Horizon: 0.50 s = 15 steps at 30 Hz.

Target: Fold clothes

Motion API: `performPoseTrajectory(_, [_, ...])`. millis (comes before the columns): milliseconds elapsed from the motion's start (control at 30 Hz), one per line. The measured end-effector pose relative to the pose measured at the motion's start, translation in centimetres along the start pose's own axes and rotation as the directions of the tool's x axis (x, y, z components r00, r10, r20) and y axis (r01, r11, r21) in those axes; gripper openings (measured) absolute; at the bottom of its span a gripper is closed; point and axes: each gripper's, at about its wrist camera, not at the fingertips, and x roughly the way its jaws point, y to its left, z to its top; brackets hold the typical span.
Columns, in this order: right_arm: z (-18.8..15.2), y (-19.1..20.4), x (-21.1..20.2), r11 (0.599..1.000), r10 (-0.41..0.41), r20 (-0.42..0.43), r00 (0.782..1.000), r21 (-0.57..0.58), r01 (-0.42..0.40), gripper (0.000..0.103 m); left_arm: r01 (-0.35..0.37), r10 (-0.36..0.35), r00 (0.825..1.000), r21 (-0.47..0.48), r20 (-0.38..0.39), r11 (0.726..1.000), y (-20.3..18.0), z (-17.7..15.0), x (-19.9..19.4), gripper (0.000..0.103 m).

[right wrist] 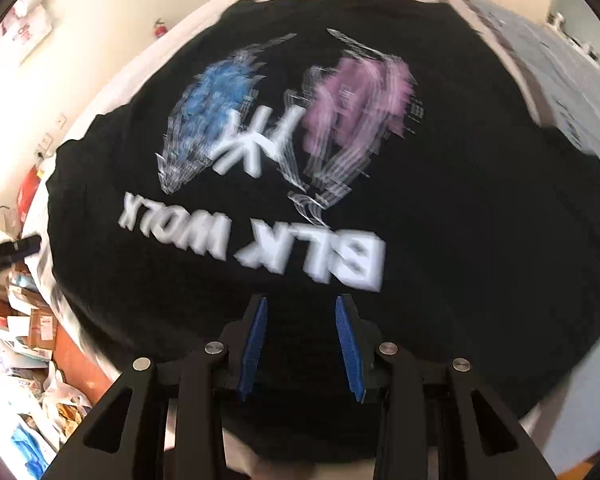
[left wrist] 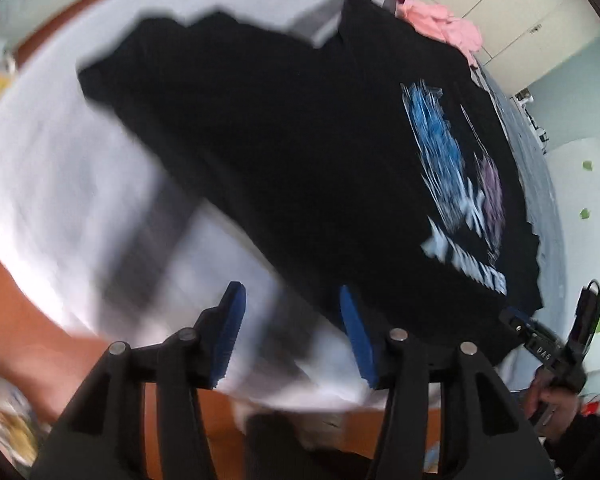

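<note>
- Two blue pads (left wrist: 230, 332) of the left claw (left wrist: 292, 308) sit nearest the lens at 6 o'clock in the left wrist view; jaws stand moderately apart with nothing between them, white sheet (left wrist: 60, 184) below.
- Right claw (right wrist: 301, 312) in its own view, also at 6 o'clock: two blue pads (right wrist: 256, 344), a narrower gap, black cloth lying under and between them. Whether the pads pinch the cloth I cannot tell.
- One black T-shirt (right wrist: 480, 220) is spread print-up on the sheet-covered surface, filling the middle of the right wrist view. Print reads upside down: one blue shape at 11 o'clock, one purple shape at 1 o'clock, white letters beneath.
- Same T-shirt (left wrist: 280, 140) in the left wrist view runs from 10 o'clock to 4 o'clock, print at 3 o'clock. Heavy motion blur in both views.
- One pink garment (left wrist: 444, 26) lies bunched at the far edge, 1 o'clock in the left wrist view, touching the black shirt's far end.
- Right claw's body and the hand (left wrist: 548, 396) gripping it show at 4 o'clock in the left wrist view.
- Orange-brown floor (left wrist: 20, 320) at 8 o'clock.
- Loose papers and boxes (right wrist: 24, 320), too many to count, piled at 8 o'clock in the right wrist view.
</note>
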Motion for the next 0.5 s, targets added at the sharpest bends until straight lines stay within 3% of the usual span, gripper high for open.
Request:
performPoseTrajectory(233, [-4.8,-5.6,-2.6,0.994,-0.012,-0.027,1.000,0.108,0.015,0.033,0.016,-0.016,1.000,0.003,-0.009,1.000,-3.7,-3.2,1.9,0.046])
performPoseTrajectory(500, [-6.5,-7.6,-2.0,0.972,0.089,-0.030,0.996,0.222,-0.080,0.036,0.027,-0.027,1.000,0.006,0.001,1.000,-5.7,-4.2,3.9,0.046])
